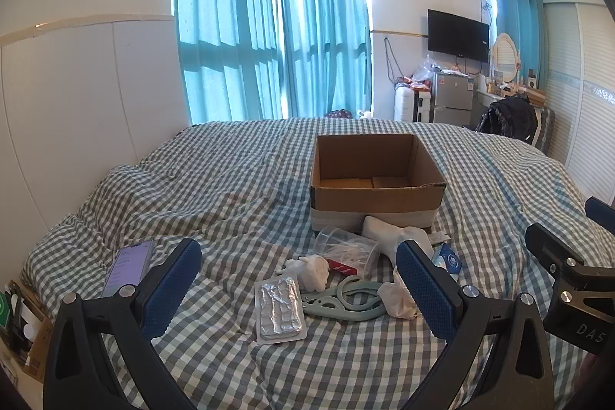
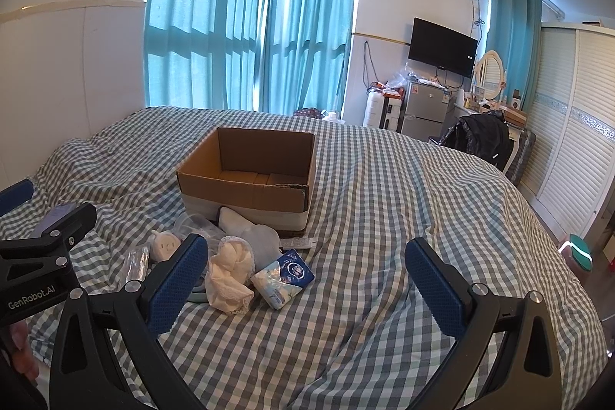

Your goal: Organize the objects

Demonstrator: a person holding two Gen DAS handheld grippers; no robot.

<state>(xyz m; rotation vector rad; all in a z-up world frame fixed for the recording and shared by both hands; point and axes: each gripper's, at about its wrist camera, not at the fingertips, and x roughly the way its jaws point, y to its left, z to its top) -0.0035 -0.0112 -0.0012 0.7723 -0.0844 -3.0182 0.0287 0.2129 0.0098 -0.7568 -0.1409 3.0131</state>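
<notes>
An open, empty cardboard box (image 1: 378, 175) sits on the checked bed (image 1: 238, 187); it also shows in the right wrist view (image 2: 246, 175). In front of it lies a pile: a foil blister pack (image 1: 280, 310), a green folding hanger (image 1: 346, 298), a clear cup of cotton swabs (image 1: 348, 250), a white plug (image 1: 313, 268), white socks (image 1: 388, 229), a crumpled cloth (image 2: 228, 275) and a blue tissue pack (image 2: 284, 275). My left gripper (image 1: 298, 279) is open above the pile. My right gripper (image 2: 307, 275) is open, just right of the pile.
A phone (image 1: 128, 266) lies on the bed at the left. A white headboard (image 1: 77, 102) stands left. Beyond the bed are teal curtains (image 1: 269, 37), a fridge (image 1: 451, 97), a wall TV (image 1: 457, 35) and a wardrobe (image 2: 576, 141).
</notes>
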